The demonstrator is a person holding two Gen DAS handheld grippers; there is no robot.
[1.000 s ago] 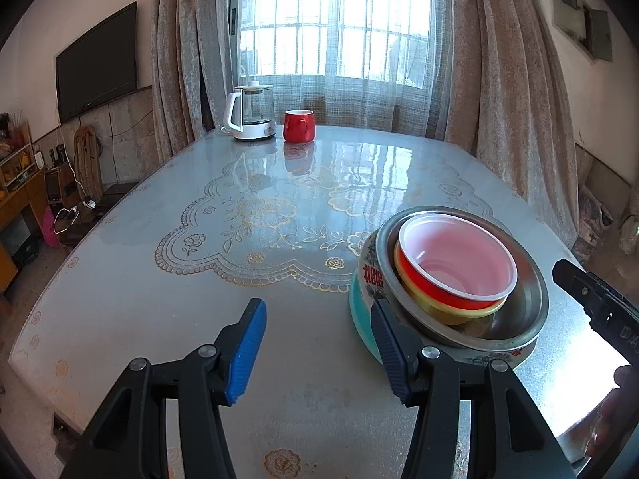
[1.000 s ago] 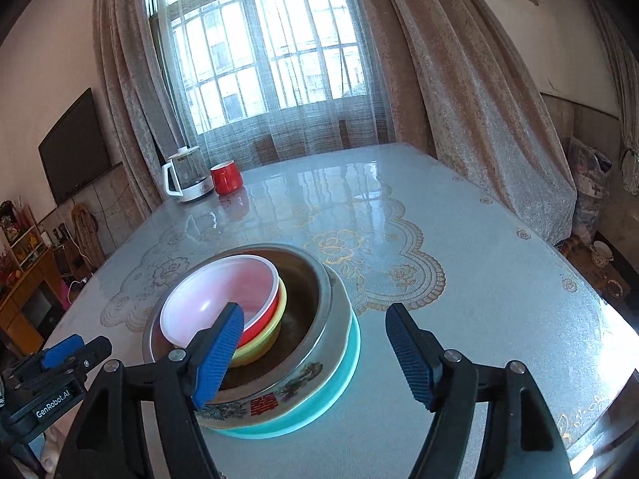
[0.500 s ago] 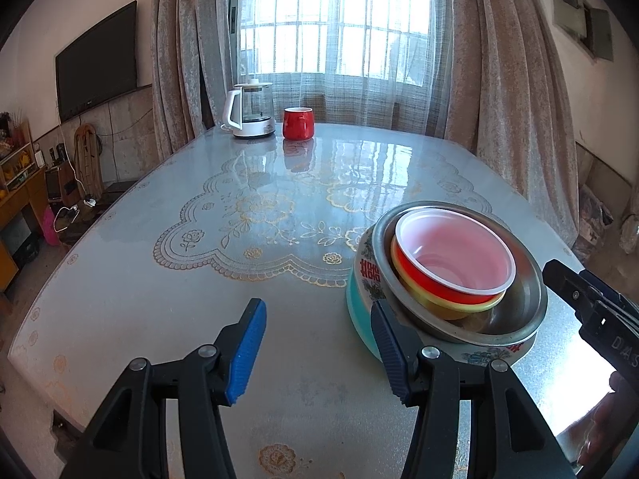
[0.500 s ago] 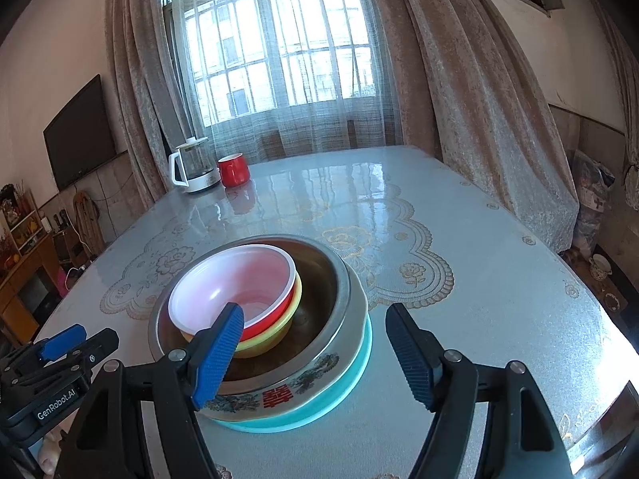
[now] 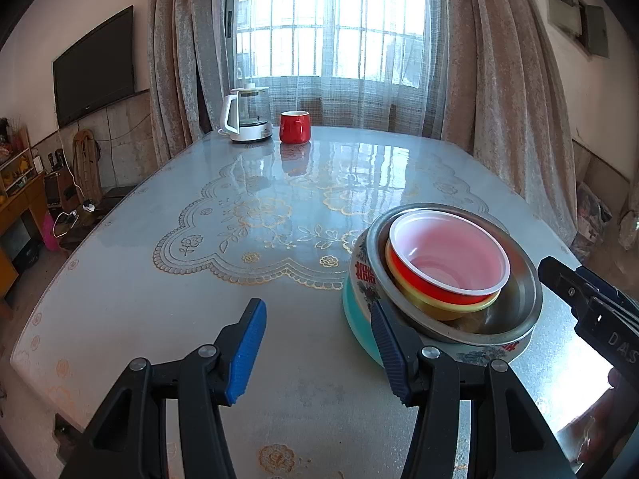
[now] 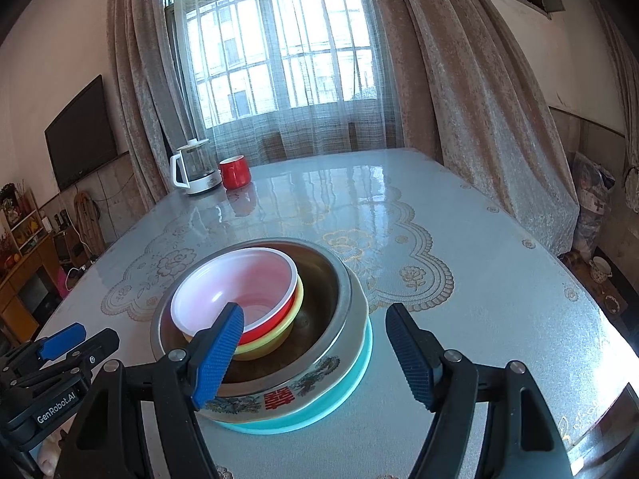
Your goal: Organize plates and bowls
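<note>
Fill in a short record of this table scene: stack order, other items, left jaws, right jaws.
stack, top to bottom: red bowl, yellow bowl, steel basin, patterned plate, teal plate
stack place: near edge of table
other items: kettle and red mug at far end, side by side
left gripper: jaws open, empty, just left of the stack
right gripper: jaws open, empty, over the stack's near rim
</note>
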